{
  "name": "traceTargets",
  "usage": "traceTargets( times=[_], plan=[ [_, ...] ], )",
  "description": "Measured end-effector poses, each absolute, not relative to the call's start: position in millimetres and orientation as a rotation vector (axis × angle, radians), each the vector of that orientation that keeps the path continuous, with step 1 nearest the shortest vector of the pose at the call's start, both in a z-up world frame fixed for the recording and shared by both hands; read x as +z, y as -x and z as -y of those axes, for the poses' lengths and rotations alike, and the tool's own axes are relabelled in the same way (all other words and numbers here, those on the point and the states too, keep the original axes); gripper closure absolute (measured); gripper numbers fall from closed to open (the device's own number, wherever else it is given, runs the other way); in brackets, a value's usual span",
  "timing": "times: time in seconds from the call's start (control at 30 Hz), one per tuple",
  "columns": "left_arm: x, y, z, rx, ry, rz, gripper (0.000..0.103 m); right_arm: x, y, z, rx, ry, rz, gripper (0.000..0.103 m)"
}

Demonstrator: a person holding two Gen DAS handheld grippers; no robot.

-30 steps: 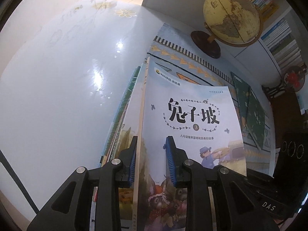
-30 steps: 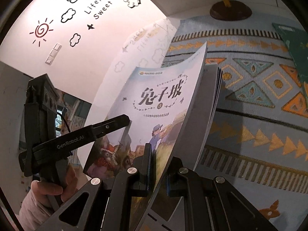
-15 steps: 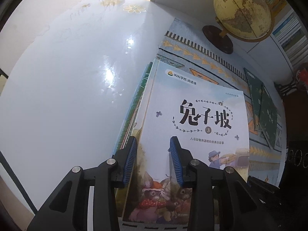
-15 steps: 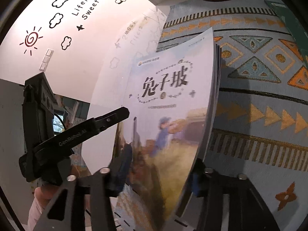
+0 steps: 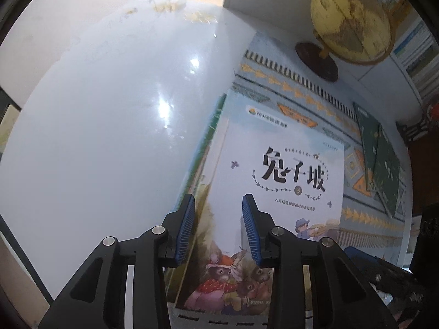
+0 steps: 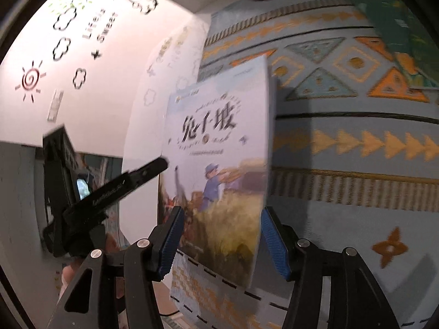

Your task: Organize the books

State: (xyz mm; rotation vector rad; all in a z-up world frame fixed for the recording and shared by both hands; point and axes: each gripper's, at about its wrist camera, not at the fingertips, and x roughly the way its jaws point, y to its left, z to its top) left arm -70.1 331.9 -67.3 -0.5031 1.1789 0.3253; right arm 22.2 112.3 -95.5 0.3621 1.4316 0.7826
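Note:
A pale blue picture book with rabbits on its cover [image 5: 277, 192] tops a small stack of books that seems to stand upright on a patterned rug [image 5: 296, 101]. The stack also shows in the right wrist view [image 6: 219, 170]. My left gripper [image 5: 218, 235] straddles the stack's near edge, its blue pads a little apart on either side. My right gripper [image 6: 219, 244] is open wide, pads apart from the book's lower edge. The left gripper body [image 6: 90, 200] shows in the right view, left of the stack.
A yellow globe on a dark base [image 5: 348, 19] stands at the back of the rug. Two dark green books [image 5: 381, 159] lie on the rug to the right. A glossy white panel [image 5: 104, 137] stands to the left. Bookshelves [image 5: 417, 52] fill the far right.
My right gripper has opened and let go of the top book. My left gripper's pads have spread slightly. The books have settled lower and straighter.

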Motion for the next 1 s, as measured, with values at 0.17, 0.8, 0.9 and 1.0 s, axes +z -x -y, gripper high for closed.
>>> traceTargets(
  times=[0.17,0.8,0.9,1.0],
  plan=[
    [-50,84,-340,0.352,0.507,-1.148,0.071,-102,-28,-134,0.79,-0.284,-1.46,0.046],
    [-10,70,-306,0.306,0.403,-1.133,0.062,-89,-58,-56,0.849,-0.49,-1.392,0.043],
    [3,35,-281,0.232,0.361,-1.121,0.057,-72,-70,-8,0.823,-0.525,-1.317,0.043],
    [9,-3,-247,0.155,0.32,-1.105,0.046,-58,-89,47,0.749,-0.528,-1.246,0.043]
  ],
)
